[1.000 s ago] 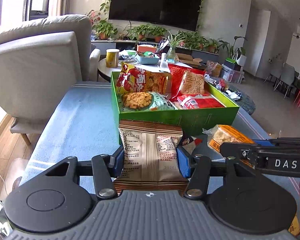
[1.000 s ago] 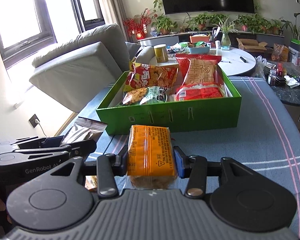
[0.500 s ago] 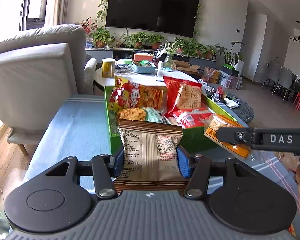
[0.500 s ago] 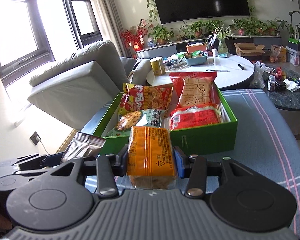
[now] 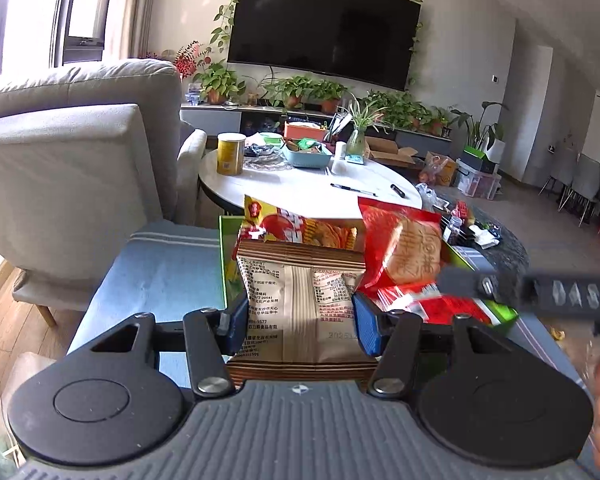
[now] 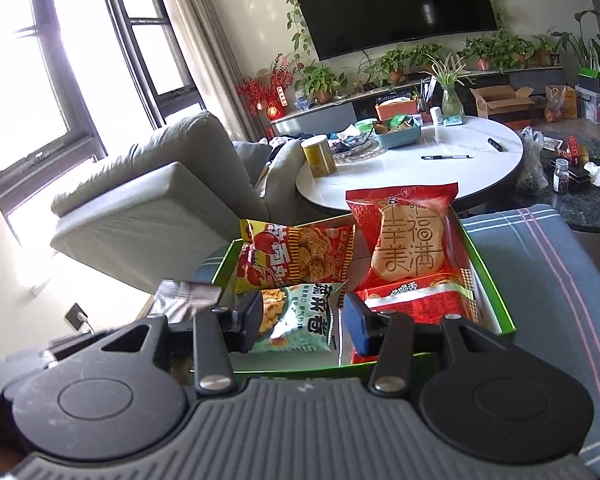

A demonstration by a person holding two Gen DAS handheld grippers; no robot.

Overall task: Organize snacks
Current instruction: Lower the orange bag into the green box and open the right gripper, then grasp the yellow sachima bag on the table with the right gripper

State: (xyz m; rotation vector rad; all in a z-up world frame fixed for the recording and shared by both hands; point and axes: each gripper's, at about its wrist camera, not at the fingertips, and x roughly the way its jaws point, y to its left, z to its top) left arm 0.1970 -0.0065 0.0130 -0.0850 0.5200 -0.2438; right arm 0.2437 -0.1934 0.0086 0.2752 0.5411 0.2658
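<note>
Centre of left-wrist frame: left gripper (image 5: 300, 322) clenched on beige packet (image 5: 300, 288), in front of green box (image 5: 223, 248) | right gripper (image 6: 303, 322) jaws apart, nothing between | four packs boxed; beige packet still to place

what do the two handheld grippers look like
Both match: the left gripper and right gripper have grey ribbed bodies, two round black discs, black finger links with silver rivets, and blue pads. The right one's side carries white lettering, blurred here.
</note>
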